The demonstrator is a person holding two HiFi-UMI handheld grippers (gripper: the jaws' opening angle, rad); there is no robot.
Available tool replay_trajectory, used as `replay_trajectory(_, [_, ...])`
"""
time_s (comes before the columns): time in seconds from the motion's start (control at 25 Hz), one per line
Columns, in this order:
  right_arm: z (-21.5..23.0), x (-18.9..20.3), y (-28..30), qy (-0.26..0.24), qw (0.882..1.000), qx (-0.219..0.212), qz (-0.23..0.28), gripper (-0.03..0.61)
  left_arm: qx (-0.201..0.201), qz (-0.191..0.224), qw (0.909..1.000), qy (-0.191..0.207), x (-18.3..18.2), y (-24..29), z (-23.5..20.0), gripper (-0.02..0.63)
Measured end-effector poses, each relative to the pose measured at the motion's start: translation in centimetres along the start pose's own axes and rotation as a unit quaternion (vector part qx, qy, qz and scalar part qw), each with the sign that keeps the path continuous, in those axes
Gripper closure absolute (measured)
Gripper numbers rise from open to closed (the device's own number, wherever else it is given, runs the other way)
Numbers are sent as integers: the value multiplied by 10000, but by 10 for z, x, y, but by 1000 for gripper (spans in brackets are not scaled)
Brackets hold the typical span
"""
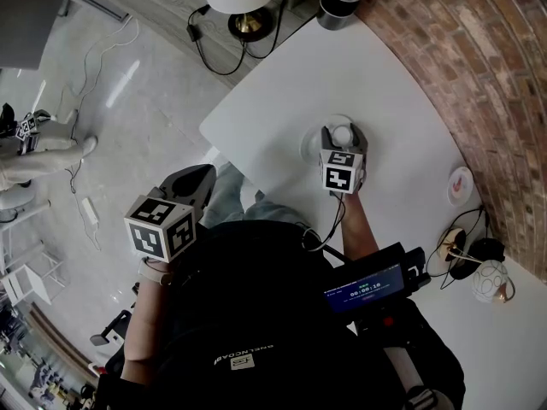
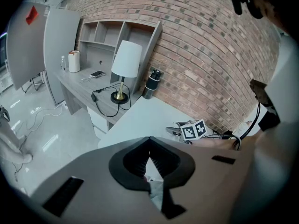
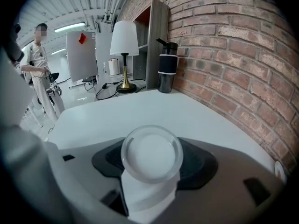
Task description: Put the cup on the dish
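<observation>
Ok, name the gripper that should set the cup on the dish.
Right. The right gripper is shut on the translucent white cup, over the pale round dish on the white table. The left gripper hangs shut and empty, off the table.

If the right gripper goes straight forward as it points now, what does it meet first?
Past the cup in the right gripper, bare table, then probably the black bottle; depth is unclear.

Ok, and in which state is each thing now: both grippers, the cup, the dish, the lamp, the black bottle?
right gripper: shut on the cup.
cup: held, looks empty.
left gripper: shut, empty, away from the table.
dish: flat on the table, partly under the right gripper; contact with the cup unclear.
lamp: upright, looks unlit.
black bottle: upright, lid on.
</observation>
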State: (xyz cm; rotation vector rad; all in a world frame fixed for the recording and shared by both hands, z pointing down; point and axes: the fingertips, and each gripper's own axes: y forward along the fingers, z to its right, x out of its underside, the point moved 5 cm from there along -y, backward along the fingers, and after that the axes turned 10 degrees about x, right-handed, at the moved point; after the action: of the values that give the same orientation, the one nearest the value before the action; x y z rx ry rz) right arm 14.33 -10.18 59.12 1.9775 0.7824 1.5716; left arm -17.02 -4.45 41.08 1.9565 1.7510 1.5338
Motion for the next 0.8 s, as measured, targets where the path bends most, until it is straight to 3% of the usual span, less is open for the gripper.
replay_trajectory(0.8, [9,-15,-25,294,9993,-12,244,310,351,-207,9988,285,-15,12,0,607])
